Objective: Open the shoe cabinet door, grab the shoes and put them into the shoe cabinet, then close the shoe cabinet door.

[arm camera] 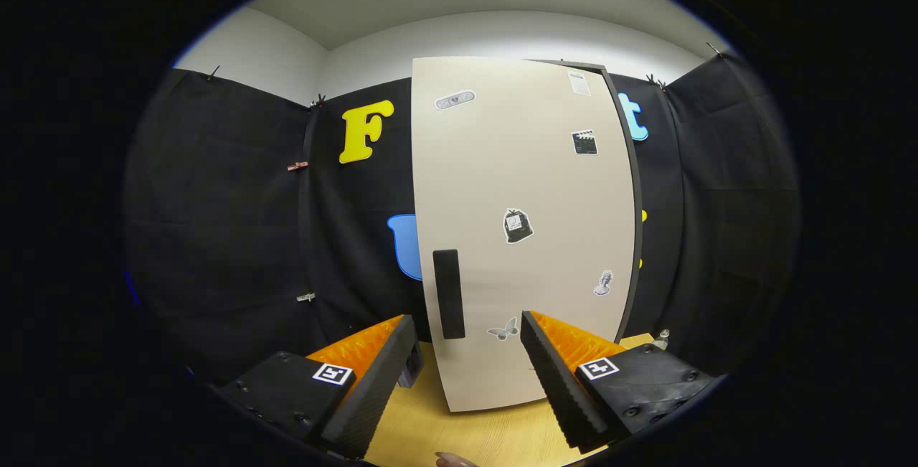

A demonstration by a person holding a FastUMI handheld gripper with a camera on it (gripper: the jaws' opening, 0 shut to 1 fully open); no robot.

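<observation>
The shoe cabinet door [523, 230] stands upright ahead of me, its long axis vertical, a pale beige panel facing me almost flat on. Its dark vertical handle [449, 294] sits low near the left edge, just beyond my left finger. The dark cabinet frame [632, 194] shows as a thin strip along the door's right edge and top right corner; whether the door is fully shut against it I cannot tell. My gripper [467, 374] is released, fingers spread wide with nothing between them but the door's lower part and the wooden tabletop [423, 427]. The door's bottom edge stands on that tabletop, just ahead of my fingertips. There is free room to the left of the door, before the black cloth wall [215, 223]. Small stickers [518, 226] dot the door; a paper label [579, 83] near the top right is too small to read
</observation>
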